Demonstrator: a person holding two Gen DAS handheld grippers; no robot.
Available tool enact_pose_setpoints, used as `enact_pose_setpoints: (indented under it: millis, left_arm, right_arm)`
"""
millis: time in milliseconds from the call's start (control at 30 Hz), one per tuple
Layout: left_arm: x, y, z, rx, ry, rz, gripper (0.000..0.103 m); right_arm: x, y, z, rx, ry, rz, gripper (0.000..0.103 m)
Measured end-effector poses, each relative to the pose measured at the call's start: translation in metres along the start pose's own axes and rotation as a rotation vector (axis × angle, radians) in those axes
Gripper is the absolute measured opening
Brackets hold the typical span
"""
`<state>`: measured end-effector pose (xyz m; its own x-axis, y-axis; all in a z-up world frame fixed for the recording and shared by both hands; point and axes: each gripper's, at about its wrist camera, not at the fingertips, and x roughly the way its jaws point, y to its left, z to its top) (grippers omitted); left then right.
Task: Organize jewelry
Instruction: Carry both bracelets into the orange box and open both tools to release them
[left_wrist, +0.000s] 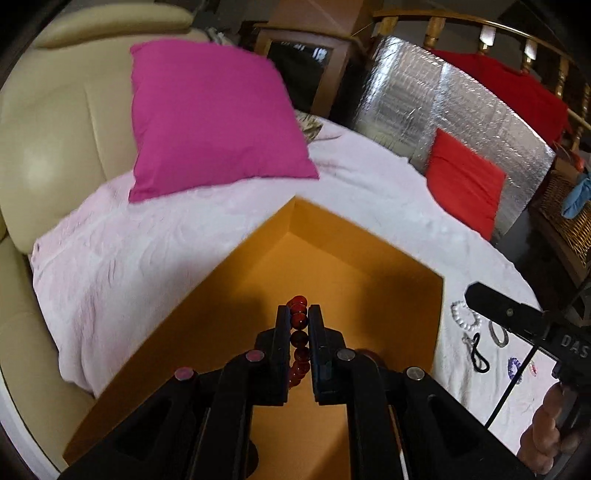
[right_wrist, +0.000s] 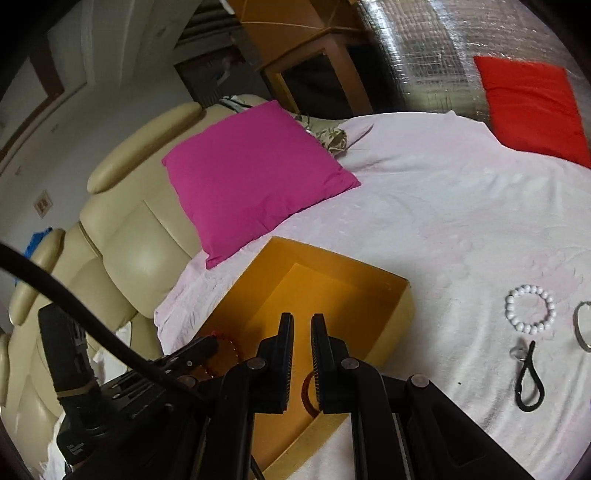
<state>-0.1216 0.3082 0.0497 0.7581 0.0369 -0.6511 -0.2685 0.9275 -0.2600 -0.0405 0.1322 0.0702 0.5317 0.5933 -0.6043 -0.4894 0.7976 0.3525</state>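
Observation:
My left gripper (left_wrist: 299, 314) is shut on a red bead bracelet (left_wrist: 298, 343) and holds it over the open orange box (left_wrist: 365, 251). In the right wrist view the left gripper (right_wrist: 207, 345) reaches into the box (right_wrist: 399, 288) from the left with the red bracelet (right_wrist: 227, 350). My right gripper (right_wrist: 302, 321) is nearly closed and empty above the box's near side; an amber ring-shaped piece (right_wrist: 308, 391) lies in the box below it. A white bead bracelet (right_wrist: 532, 309), a black cord loop (right_wrist: 528, 380) and a metal bangle (right_wrist: 581, 328) lie on the pink sheet to the right.
The box sits on a pink-white sheet (right_wrist: 424, 206) over a cream leather sofa (right_wrist: 122, 240). A magenta cushion (right_wrist: 255, 177) lies behind the box, a red cushion (right_wrist: 532, 103) at the far right. More small jewelry (left_wrist: 517, 365) lies right of the box in the left wrist view.

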Motion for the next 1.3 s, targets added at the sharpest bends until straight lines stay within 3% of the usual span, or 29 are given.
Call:
enact_pose_setpoints:
  millis: [100,233,367,500,633,767,867,967,1133,1300]
  left_arm:
    - [-0.01,-0.01,0.002,0.022,-0.03,-0.015,0.01]
    - [-0.015,-0.021,0.005,0.046,-0.052,-0.021,0.01]
    - [-0.015,-0.032,0.003,0.058,-0.043,-0.014,0.01]
    - [-0.013,-0.044,0.002,0.079,-0.04,-0.006,0.01]
    - [-0.01,-0.057,0.0,0.105,-0.035,-0.002,0.01]
    - [-0.008,-0.059,-0.001,0.109,-0.026,0.0,0.01]
    - [-0.008,-0.054,-0.001,0.096,-0.024,-0.001,0.01]
    - [-0.012,-0.047,0.001,0.086,-0.032,-0.003,0.01]
    - [-0.018,-0.034,0.006,0.06,-0.044,-0.006,0.01]
    - [-0.015,-0.013,0.006,0.017,-0.035,0.013,0.01]
  right_arm:
    - [-0.025,-0.027,0.001,0.035,-0.033,-0.056,0.011]
    - [-0.074,-0.085,-0.006,0.076,-0.069,-0.195,0.011]
    - [-0.109,-0.152,-0.02,0.153,-0.018,-0.302,0.011]
    - [-0.131,-0.225,-0.045,0.273,0.042,-0.472,0.031]
    - [-0.12,-0.259,-0.063,0.34,0.103,-0.488,0.031]
    - [-0.095,-0.266,-0.071,0.294,0.15,-0.541,0.03]
    - [-0.09,-0.253,-0.071,0.197,0.15,-0.606,0.01]
    - [-0.099,-0.24,-0.065,0.181,0.084,-0.624,0.01]
    - [-0.116,-0.188,-0.032,0.153,-0.04,-0.5,0.01]
    - [-0.111,-0.102,0.014,0.021,-0.106,-0.315,0.01]
